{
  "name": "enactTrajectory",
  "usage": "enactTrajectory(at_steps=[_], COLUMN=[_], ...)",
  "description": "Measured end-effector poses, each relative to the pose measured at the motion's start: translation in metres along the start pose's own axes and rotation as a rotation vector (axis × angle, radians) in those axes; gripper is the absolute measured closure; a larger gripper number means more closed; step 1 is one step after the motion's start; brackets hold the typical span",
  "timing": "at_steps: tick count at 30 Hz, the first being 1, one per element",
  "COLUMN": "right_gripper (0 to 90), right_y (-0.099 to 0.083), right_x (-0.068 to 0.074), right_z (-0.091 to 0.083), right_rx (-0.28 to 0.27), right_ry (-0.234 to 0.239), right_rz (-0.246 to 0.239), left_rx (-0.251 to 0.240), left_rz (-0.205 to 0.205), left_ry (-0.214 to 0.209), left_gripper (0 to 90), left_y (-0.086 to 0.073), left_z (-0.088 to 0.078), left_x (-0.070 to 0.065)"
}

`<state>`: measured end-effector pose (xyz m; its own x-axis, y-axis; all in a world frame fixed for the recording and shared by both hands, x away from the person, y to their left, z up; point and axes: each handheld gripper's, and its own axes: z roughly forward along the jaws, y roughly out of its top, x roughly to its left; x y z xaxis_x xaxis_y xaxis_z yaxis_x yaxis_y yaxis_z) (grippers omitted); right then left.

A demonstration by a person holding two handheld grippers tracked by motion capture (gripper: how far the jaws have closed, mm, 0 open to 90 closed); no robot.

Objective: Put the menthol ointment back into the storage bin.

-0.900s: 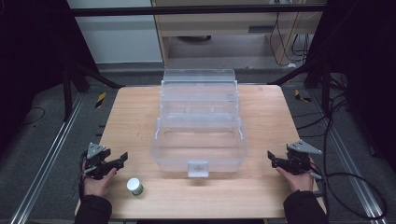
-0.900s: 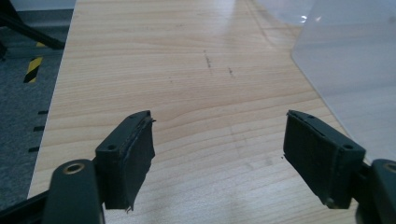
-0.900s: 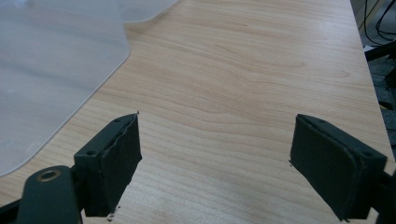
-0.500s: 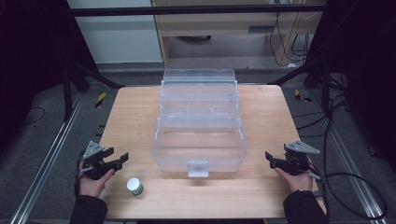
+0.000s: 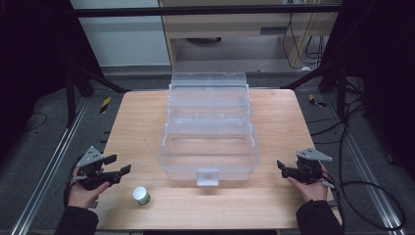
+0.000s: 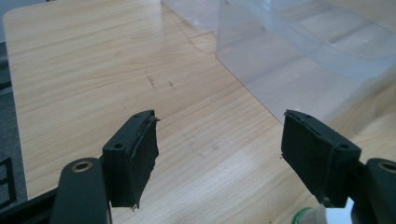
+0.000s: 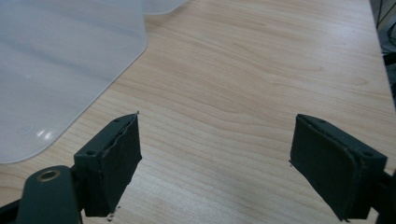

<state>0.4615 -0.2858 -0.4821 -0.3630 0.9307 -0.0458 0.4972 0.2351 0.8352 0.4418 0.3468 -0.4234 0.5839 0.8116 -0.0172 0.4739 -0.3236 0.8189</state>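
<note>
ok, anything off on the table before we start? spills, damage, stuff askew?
Nothing stands out. The clear tiered box sits open and square mid-table, and the small white-capped jar stands upright near the left gripper. Both it and the right gripper are open, holding nothing. Faint scuffs mark the table.

A clear plastic box [image 5: 209,129] stands open mid-table, tiers stepped back, latch at its near wall. A small white-capped jar [image 5: 141,195] stands upright near its front-left corner, apart.
</note>
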Motion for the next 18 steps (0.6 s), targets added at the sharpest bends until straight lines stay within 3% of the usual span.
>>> enactTrajectory(at_steps=[7,14,18], right_gripper=[16.4,16.3,16.4], right_y=[-0.001,-0.002,-0.002], right_x=[-0.001,-0.002,-0.002], right_z=[0.0,0.0,0.0], right_rx=[0.007,0.016,0.015], right_ry=[-0.01,-0.015,-0.02], right_rz=[-0.014,-0.018,-0.022], left_rx=[0.054,0.122,0.153], left_rz=[0.103,0.186,0.243], left_ry=[-0.072,-0.102,-0.142], left_gripper=[24.4,24.6,24.6], left_y=[0.016,0.028,0.037], left_z=[-0.01,-0.015,-0.02], left_x=[-0.002,-0.005,-0.009])
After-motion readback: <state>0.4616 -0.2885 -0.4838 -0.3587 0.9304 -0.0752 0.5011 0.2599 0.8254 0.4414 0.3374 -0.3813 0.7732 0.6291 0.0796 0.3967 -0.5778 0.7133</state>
